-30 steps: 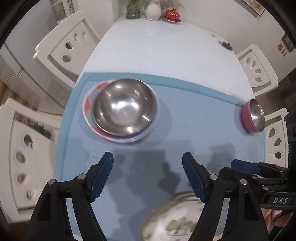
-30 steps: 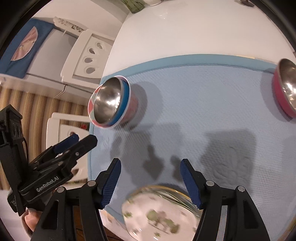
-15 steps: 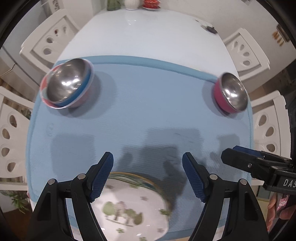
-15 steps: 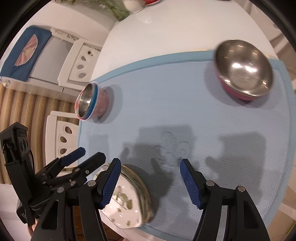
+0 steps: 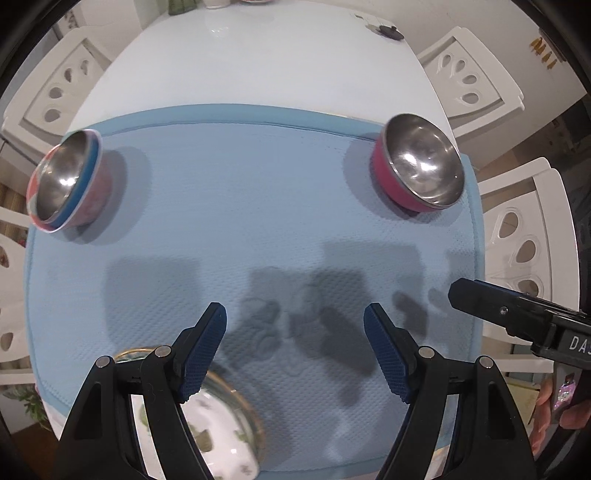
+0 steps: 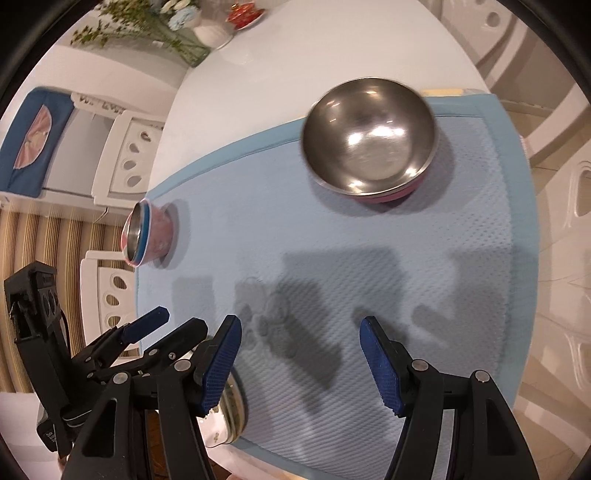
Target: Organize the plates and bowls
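A floral plate with a gold rim lies at the near left corner of the blue mat. My left finger hides part of it. Stacked steel-lined bowls, pink and blue outside, stand at the mat's left edge. A single pink bowl with a steel inside stands at the far right. My left gripper hovers open over bare mat, holding nothing. My right gripper is also open and empty, with the pink bowl ahead of it and the plate by its left finger.
White chairs ring the white table. At the table's far end stand a glass vase of flowers, a white vase and a red lidded cup. A small dark object lies at the far right. A hand holds the right gripper.
Both grippers have swept to the right over the mat. The stacked bowls have slid to the left of each view, the pink bowl has come nearer, and the plate sits lower left.
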`<control>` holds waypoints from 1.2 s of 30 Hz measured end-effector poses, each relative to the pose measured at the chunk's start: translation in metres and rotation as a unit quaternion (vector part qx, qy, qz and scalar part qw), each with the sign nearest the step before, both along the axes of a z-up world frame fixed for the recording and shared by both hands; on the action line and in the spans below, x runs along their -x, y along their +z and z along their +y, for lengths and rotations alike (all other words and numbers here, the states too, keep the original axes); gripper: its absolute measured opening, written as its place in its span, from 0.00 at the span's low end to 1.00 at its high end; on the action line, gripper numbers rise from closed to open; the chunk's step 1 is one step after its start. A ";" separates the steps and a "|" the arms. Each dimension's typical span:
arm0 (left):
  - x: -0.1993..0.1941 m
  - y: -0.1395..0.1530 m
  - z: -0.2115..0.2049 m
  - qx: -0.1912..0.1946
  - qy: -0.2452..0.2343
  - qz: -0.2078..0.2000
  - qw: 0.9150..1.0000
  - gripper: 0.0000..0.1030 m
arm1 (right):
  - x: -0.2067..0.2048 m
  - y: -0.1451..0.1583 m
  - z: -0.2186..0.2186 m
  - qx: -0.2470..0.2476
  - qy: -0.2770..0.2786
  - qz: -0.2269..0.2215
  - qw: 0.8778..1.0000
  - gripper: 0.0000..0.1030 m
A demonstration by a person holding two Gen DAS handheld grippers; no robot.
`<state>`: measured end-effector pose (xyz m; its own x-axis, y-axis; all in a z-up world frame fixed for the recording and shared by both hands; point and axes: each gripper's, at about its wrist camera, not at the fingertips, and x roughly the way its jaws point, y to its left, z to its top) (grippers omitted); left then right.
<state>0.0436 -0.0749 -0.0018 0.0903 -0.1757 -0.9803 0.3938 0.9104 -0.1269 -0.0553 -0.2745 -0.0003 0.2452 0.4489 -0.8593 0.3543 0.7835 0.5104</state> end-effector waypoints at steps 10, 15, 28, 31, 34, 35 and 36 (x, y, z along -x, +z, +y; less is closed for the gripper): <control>-0.015 -0.006 -0.050 0.014 -0.016 0.006 1.000 0.73 | -0.003 -0.020 -0.045 -0.011 -0.037 0.008 0.999 0.63; -0.031 -0.010 -0.068 0.025 -0.018 0.009 0.999 0.73 | -0.010 -0.022 -0.075 -0.019 -0.071 0.001 0.997 0.63; -0.073 -0.041 -0.095 0.052 0.005 0.021 0.998 0.73 | -0.035 -0.058 -0.121 -0.039 -0.136 -0.005 0.990 0.63; -0.077 -0.049 -0.101 0.055 0.001 0.026 0.998 0.71 | -0.042 -0.068 -0.118 -0.036 -0.135 -0.001 0.990 0.63; -0.079 -0.055 -0.107 0.057 -0.006 0.029 0.998 0.69 | -0.050 -0.075 -0.116 -0.028 -0.130 0.001 0.991 0.63; -0.080 -0.056 -0.108 0.052 -0.009 0.026 0.998 0.66 | -0.053 -0.078 -0.115 -0.024 -0.129 0.002 0.991 0.63; -0.081 -0.057 -0.109 0.049 -0.011 0.024 0.998 0.66 | -0.056 -0.080 -0.114 -0.019 -0.129 0.005 0.991 0.63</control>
